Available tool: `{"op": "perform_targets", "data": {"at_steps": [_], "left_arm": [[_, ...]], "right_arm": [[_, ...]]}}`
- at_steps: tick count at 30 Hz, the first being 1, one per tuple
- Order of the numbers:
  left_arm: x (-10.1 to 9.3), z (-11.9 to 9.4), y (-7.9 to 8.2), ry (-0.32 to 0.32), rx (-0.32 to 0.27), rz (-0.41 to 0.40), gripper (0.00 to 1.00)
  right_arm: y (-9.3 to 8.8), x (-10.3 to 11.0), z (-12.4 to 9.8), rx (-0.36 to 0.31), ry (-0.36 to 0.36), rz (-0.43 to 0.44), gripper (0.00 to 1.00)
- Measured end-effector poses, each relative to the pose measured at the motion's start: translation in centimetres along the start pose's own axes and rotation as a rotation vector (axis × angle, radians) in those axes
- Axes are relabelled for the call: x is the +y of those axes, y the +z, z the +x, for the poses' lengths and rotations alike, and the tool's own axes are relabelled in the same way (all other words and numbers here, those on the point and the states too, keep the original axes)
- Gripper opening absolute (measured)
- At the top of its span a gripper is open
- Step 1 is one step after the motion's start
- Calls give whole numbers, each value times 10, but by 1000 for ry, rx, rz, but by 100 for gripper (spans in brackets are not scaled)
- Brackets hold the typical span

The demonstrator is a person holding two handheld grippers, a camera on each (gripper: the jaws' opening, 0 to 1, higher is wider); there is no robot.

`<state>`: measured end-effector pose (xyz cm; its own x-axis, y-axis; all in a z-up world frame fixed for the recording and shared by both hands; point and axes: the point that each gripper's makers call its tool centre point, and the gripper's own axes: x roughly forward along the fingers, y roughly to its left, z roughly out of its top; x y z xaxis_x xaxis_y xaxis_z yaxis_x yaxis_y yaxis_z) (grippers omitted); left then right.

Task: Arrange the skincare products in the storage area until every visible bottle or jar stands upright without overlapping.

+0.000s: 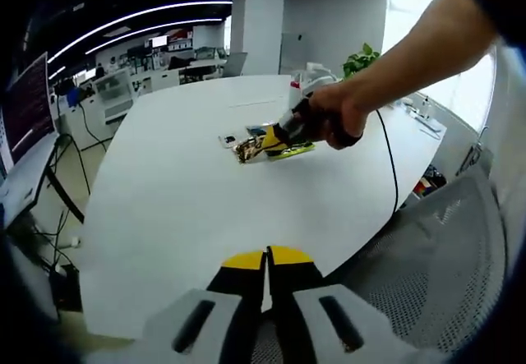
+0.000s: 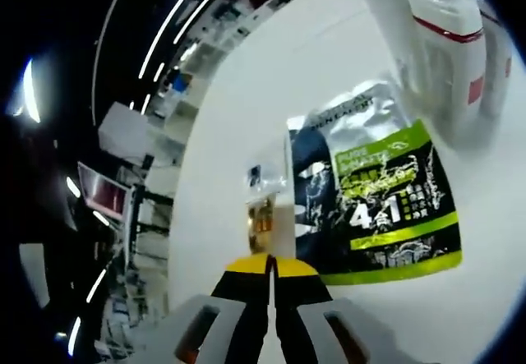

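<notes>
In the left gripper view, my left gripper (image 1: 267, 259) is shut and empty, held above the near edge of a white table (image 1: 181, 208). Across the table a hand (image 1: 333, 117) holds my right gripper (image 1: 271, 140) low over a silver and green pouch (image 1: 294, 149) and a small golden item (image 1: 245, 153). A white bottle with red trim (image 1: 294, 93) stands behind them. In the right gripper view, my right gripper (image 2: 269, 267) is shut, its tips just short of the golden item (image 2: 261, 218). The flat pouch (image 2: 370, 200) lies to the right, with the white bottle (image 2: 444, 43) upright beyond it.
A small clear sachet (image 2: 256, 175) lies past the golden item, seen also as a small white piece (image 1: 228, 140). A second white container (image 2: 497, 52) stands at the far right. A mesh chair (image 1: 444, 257) is near the table edge, a cable (image 1: 390, 158) crosses the table, and desks (image 1: 123, 93) stand behind.
</notes>
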<state>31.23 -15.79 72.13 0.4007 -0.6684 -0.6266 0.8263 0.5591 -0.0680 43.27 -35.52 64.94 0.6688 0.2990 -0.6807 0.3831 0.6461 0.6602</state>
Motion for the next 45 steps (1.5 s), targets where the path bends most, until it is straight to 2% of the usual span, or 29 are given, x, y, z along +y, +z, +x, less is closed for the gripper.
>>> {"op": "perform_targets", "data": {"at_steps": [10, 18, 26, 30, 35, 45], "left_arm": [[1, 0, -1, 8, 6, 2, 0], [2, 1, -2, 12, 9, 4, 0], [2, 1, -2, 12, 10, 5, 0], [2, 1, -2, 12, 10, 6, 0], [1, 1, -2, 11, 8, 7, 0], [2, 0, -2, 14, 7, 8, 0]], "right_arm": [[-2, -1, 4, 51, -26, -114, 0], [3, -4, 5, 51, -44, -134, 0], [-2, -4, 1, 69, -42, -154, 0], [-3, 1, 0, 76, -17, -165, 0], [-4, 3, 0, 74, -20, -164, 4], [-11, 3, -2, 90, -31, -195, 4]]}}
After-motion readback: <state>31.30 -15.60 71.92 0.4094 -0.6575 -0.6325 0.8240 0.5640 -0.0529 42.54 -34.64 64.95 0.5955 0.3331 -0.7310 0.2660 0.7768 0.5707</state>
